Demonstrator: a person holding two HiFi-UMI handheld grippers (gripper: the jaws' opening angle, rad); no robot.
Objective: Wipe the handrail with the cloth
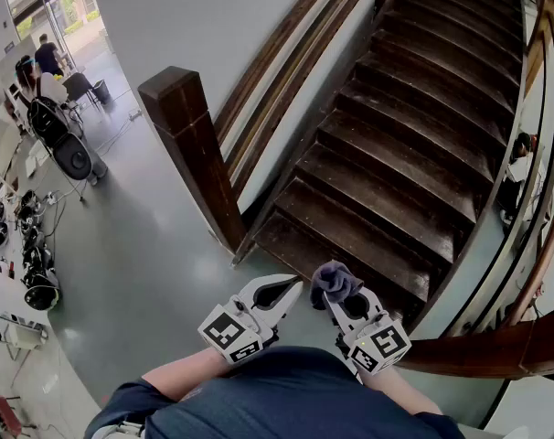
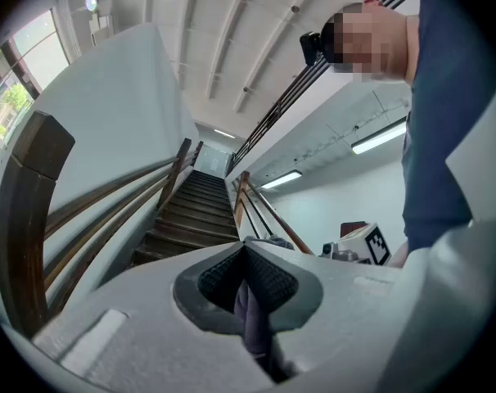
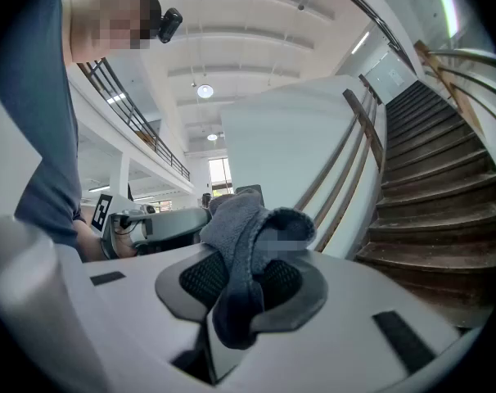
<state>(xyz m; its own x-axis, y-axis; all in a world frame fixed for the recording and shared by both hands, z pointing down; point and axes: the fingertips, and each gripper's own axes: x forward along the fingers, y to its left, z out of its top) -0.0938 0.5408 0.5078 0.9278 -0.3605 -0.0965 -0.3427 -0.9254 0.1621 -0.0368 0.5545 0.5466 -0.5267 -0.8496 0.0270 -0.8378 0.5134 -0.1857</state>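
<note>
A grey-purple cloth [image 1: 335,280] bunches up out of my right gripper [image 1: 336,296], which is shut on it; in the right gripper view the cloth [image 3: 246,234] drapes over the dark pads [image 3: 200,278]. My left gripper [image 1: 293,287] sits just left of the cloth with its jaw tips together. In the left gripper view this gripper [image 2: 246,256] shows a purplish strip in the slit between its jaws, and I cannot tell whether anything is pinched there. The dark wooden handrail [image 1: 286,62] climbs along the white wall from a square newel post [image 1: 190,144], ahead of both grippers.
Dark wooden stairs [image 1: 396,154] rise ahead and to the right. A second wooden rail [image 1: 496,350] curves past my right side. Black chairs and gear [image 1: 58,140] crowd the grey floor at far left. A person [image 1: 517,167] stands beyond the right-hand railing.
</note>
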